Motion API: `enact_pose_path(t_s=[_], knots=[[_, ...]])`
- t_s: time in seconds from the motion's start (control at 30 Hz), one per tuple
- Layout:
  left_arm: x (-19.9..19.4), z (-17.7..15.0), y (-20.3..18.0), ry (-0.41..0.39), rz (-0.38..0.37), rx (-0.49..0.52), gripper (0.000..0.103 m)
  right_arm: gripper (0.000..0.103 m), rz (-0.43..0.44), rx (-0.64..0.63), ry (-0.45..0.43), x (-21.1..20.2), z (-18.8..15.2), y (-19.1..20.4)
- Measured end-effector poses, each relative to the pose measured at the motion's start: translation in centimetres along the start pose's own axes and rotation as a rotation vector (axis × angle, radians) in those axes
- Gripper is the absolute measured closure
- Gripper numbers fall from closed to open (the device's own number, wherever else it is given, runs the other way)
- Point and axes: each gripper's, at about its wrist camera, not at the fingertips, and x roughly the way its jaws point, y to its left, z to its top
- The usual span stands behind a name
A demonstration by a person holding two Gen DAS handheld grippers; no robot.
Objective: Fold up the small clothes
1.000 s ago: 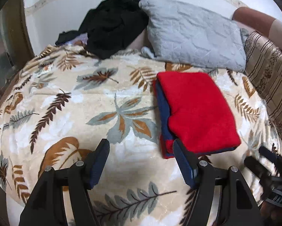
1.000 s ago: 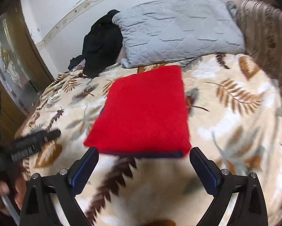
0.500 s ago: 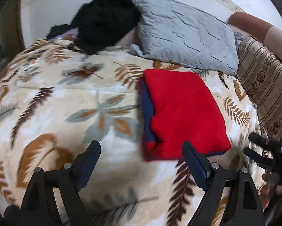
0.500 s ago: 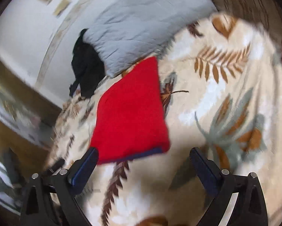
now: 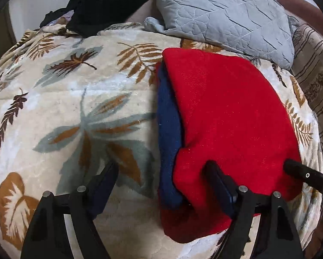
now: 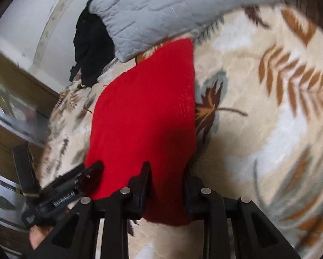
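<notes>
A folded red garment with a navy blue layer at its left edge lies on the leaf-patterned blanket. My left gripper is open; its right finger rests on the garment's near edge, its left finger on the blanket. In the right wrist view my right gripper is shut on the near edge of the red garment. The left gripper also shows in that view at the garment's left corner.
A grey quilted pillow lies behind the garment. A black clothes pile sits at the back left. A striped cushion lies at the right. A wooden frame and glass show at the left.
Both grippers moved forward to the garment's near edge. My right gripper went from wide open to shut on the red fabric. My left gripper stayed open.
</notes>
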Motion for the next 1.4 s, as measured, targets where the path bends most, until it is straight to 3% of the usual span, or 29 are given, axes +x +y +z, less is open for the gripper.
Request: enact_pose_path(t_s=[0.03,0.07,0.1,0.17,0.2,0.27,0.43,0.47,0.5,0.57,0.63,0.73,0.83,0.9,0.97,1.03,1.1,1.17,1.3,1.4], knots=[[0.0,0.1,0.0,0.001,-0.001,0.002,0.019,0.069,0.014,0.016,0.012,0.1,0.0,-0.4],[-0.1,0.0,-0.1,0.000,0.001,0.005,0.019,0.062,0.036,0.045,0.017,0.1,0.0,-1.0],[-0.1,0.0,-0.2,-0.004,0.003,0.010,0.019,0.039,0.046,0.081,-0.001,-0.4,0.3,-1.7],[0.0,0.0,-0.3,-0.006,0.006,0.014,0.019,0.022,0.045,0.100,-0.102,-2.2,1.3,-2.1],[0.1,0.1,-0.3,-0.008,0.007,0.015,0.019,0.020,0.053,0.094,-0.147,-2.7,2.0,-2.0],[0.0,0.0,-0.3,-0.012,0.007,0.016,0.019,0.016,0.105,0.097,-0.149,-2.1,3.8,-2.1],[0.1,0.0,-0.1,-0.008,0.000,0.016,0.018,0.018,0.169,0.197,-0.022,3.8,7.8,-3.2],[0.1,0.0,0.0,-0.008,0.000,0.021,0.018,0.039,0.175,0.170,-0.012,4.2,8.0,-2.7],[0.1,0.0,0.0,-0.007,0.000,0.025,0.018,0.060,0.075,0.095,-0.001,4.3,8.2,-1.4],[0.2,-0.1,0.1,-0.009,-0.007,0.031,0.018,0.061,-0.024,0.004,-0.016,3.6,7.7,0.5],[0.3,-0.1,0.1,-0.009,-0.013,0.027,0.018,0.061,-0.110,-0.063,-0.032,3.5,7.0,1.8],[-0.1,-0.1,0.1,-0.012,-0.006,0.028,0.018,0.047,-0.124,-0.012,-0.042,3.4,6.9,0.7],[-0.4,-0.3,0.2,-0.014,0.006,0.025,0.018,0.044,-0.167,-0.067,-0.139,0.6,6.1,2.5],[-0.7,-0.4,0.4,-0.015,0.011,0.007,0.018,0.037,-0.148,-0.082,-0.198,-1.3,4.9,3.7],[-1.2,-0.6,0.4,-0.018,0.026,0.001,0.018,0.033,-0.116,-0.113,-0.159,-0.7,4.2,4.8],[-1.9,-0.8,0.5,-0.020,0.034,0.000,0.018,0.033,-0.146,-0.137,-0.043,2.2,3.2,4.6],[-3.1,-1.1,0.7,-0.047,0.038,0.006,0.018,0.033,-0.182,-0.135,-0.071,1.6,2.8,4.6],[-3.7,-1.2,1.1,-0.061,0.054,0.009,0.018,0.033,-0.115,-0.115,-0.102,-0.1,2.7,5.3],[-3.7,-1.0,2.2,-0.034,-0.022,-0.036,0.018,0.033,-0.079,-0.163,-0.142,-1.9,1.1,6.8],[-3.2,0.8,2.8,-0.010,-0.143,-0.095,0.018,0.033,-0.066,-0.159,-0.142,-2.3,-1.2,6.8]])
